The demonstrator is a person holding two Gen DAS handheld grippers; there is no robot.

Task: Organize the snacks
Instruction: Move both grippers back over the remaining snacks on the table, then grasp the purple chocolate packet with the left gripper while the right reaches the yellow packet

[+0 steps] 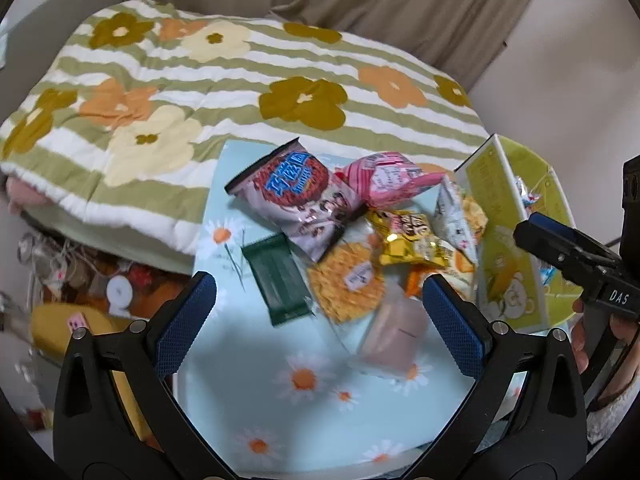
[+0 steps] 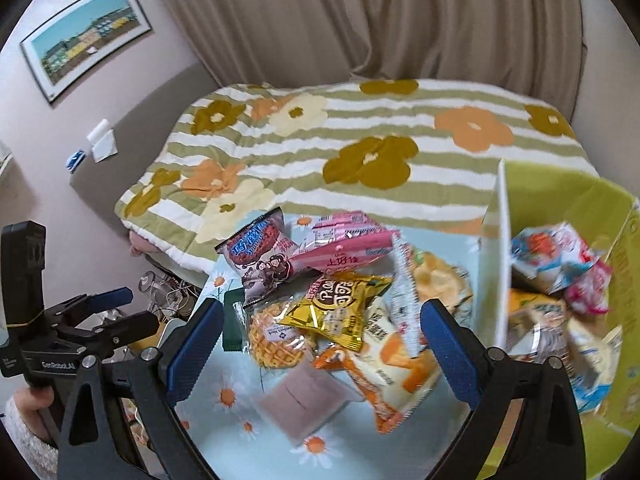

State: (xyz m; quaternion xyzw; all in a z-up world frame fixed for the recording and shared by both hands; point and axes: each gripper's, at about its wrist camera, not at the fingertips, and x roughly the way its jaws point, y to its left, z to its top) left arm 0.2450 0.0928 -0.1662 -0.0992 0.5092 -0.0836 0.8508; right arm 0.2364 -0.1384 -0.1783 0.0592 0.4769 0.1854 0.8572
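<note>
1. The green box [image 2: 560,200] stands at 3 o'clock of the pile, open-topped, with several packets already inside; I judge it the place where the rest belong. Its white wall [image 2: 502,256] rises between the pile and the box's inside.
2. The snack pile [image 2: 340,312] lies on the daisy-print tablecloth [image 1: 304,412], dead ahead of both my tongs at 12 o'clock.
3. My right gripper [image 2: 322,352] hangs over the pile and is the one nearer the box. Its jaws are spread wide and hold nothing; the blue pads [image 2: 450,350] frame the orange-and-white packet [image 2: 396,368], whose long axis runs from 10 to 4 o'clock, skew to the gap.
4. My left gripper [image 1: 318,322] hovers at the 9 o'clock side of the pile, likewise spread wide and empty; whether a pad touches anything I cannot tell.
5. The mauve square packet [image 2: 302,402] lies flat and blurred at 6 o'clock of the pile, nearest both tongs.
6. The dark green bar [image 1: 278,284] lies at 9 o'clock of the pile, long axis 11 to 5 o'clock, closest to my left tongs.
</note>
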